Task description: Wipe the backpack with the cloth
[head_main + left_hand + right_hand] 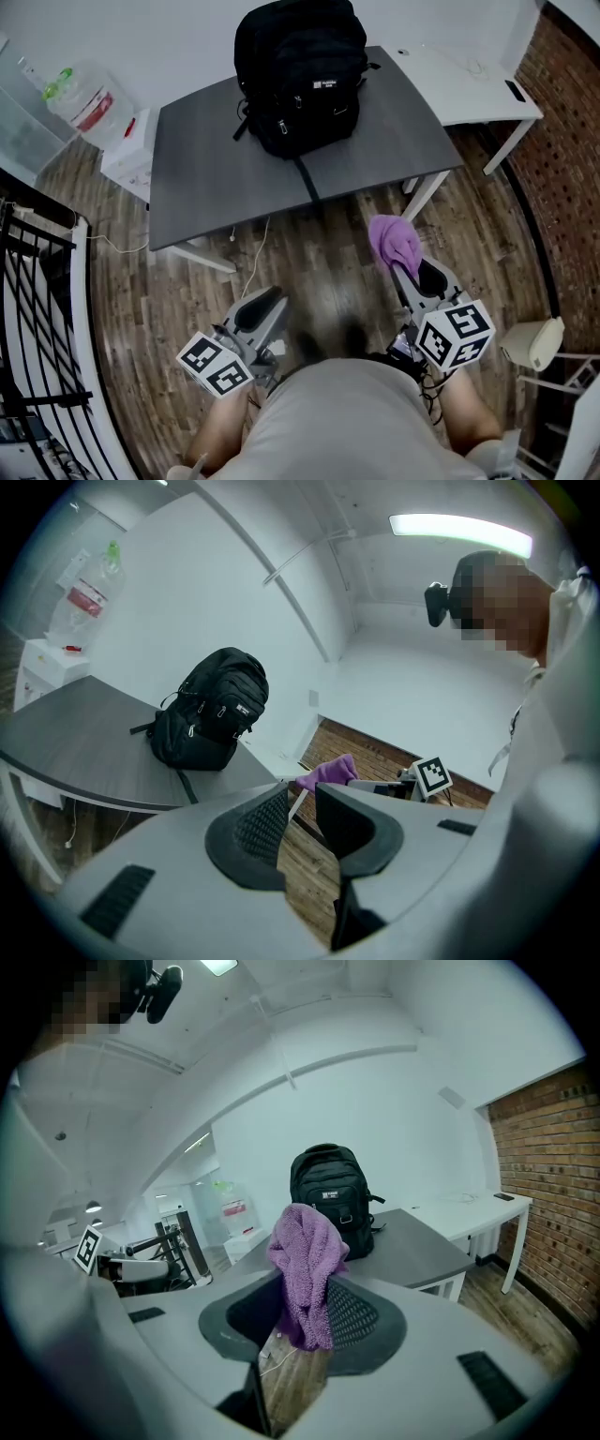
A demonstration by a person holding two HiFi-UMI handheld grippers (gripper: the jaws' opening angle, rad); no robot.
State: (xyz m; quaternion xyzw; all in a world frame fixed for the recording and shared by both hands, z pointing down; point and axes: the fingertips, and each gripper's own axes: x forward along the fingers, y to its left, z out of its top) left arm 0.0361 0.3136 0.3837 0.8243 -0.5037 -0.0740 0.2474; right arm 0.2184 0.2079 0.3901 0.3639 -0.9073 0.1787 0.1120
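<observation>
A black backpack point(300, 75) stands upright at the far edge of a grey table point(216, 169). It also shows in the left gripper view point(211, 710) and the right gripper view point(330, 1190). My right gripper point(405, 270) point(305, 1299) is shut on a purple cloth point(394, 242) point(305, 1251), which bunches above its jaws. It hangs over the wood floor, short of the table's near edge. My left gripper point(267, 302) point(302, 803) is lower left, its jaws a narrow gap apart with nothing between them.
A white desk point(469, 84) adjoins the table on the right, beside a brick wall point(572, 141). A water bottle point(84, 98) sits on a white stand at the far left. A black railing point(37, 309) runs along the left. A cable point(253, 262) dangles under the table.
</observation>
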